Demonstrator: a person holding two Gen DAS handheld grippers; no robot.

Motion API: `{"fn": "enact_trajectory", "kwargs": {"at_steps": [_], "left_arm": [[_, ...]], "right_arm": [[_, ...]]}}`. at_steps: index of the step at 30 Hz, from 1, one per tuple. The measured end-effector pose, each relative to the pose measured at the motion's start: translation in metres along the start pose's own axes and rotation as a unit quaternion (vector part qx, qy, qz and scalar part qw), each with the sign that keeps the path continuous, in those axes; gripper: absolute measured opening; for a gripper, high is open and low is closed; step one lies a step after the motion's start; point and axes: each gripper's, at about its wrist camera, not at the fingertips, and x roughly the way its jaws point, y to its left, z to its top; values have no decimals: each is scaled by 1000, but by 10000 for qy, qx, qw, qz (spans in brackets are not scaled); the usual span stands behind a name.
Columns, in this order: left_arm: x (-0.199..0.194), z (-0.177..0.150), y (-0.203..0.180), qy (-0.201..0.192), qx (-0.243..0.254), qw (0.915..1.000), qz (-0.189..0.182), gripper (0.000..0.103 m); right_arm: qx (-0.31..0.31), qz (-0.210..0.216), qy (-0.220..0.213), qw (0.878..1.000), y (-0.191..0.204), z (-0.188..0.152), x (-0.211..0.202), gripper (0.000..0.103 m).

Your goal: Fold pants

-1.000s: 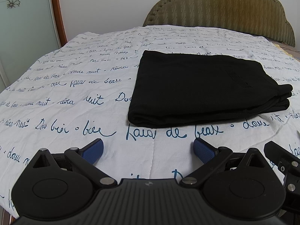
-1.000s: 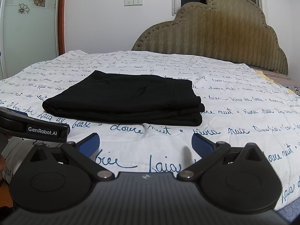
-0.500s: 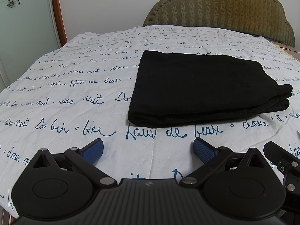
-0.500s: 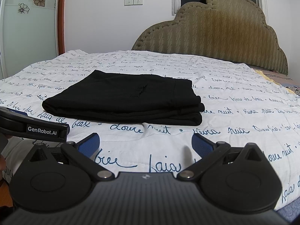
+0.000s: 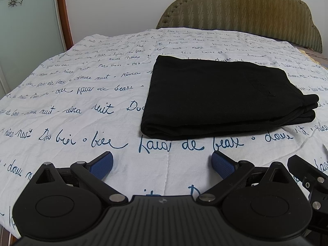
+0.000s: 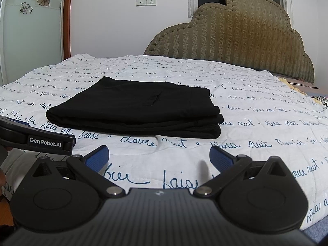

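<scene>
Nothing changed across the last second: same framing, same lie of cloth, no shift in either view. Black pants (image 5: 223, 100) folded into a compact rectangular stack, resting flat on the white script-printed bedspread (image 5: 82, 106) toward the middle of the bed, with layered edges showing at the right end and a smooth fold at the left. Left gripper (image 5: 163, 164) held near the bed's near edge, well apart from the stack, blue pads spread wide with nothing between them. Right gripper (image 6: 158, 156) likewise spread and empty, just short of the stack's near edge, not touching it. Part of the left tool (image 6: 37, 138) visible at the left of the right wrist view, so both tools side by side. Padded headboard (image 6: 235, 41) at the far end, wall sockets (image 6: 146, 0) above. Judged from the tidy stack and the idle, motionless tools, folding most likely complete, with no further fold needed; at most a light squaring of the uneven right-hand edges.
</scene>
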Motion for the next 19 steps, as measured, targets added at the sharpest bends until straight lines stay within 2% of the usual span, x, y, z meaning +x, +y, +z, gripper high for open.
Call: {"fn": "enact_trajectory", "kwargs": {"at_steps": [14,19], "left_arm": [[-9,5,19,-152,-159,9998,35,103],[-6,10,34,-55,-432,9991,-19,103]], "right_arm": [[-191,-8,-104,9998,8,8,-9,103],[-286,20,-122,9995,14,12,-6,103]]}}
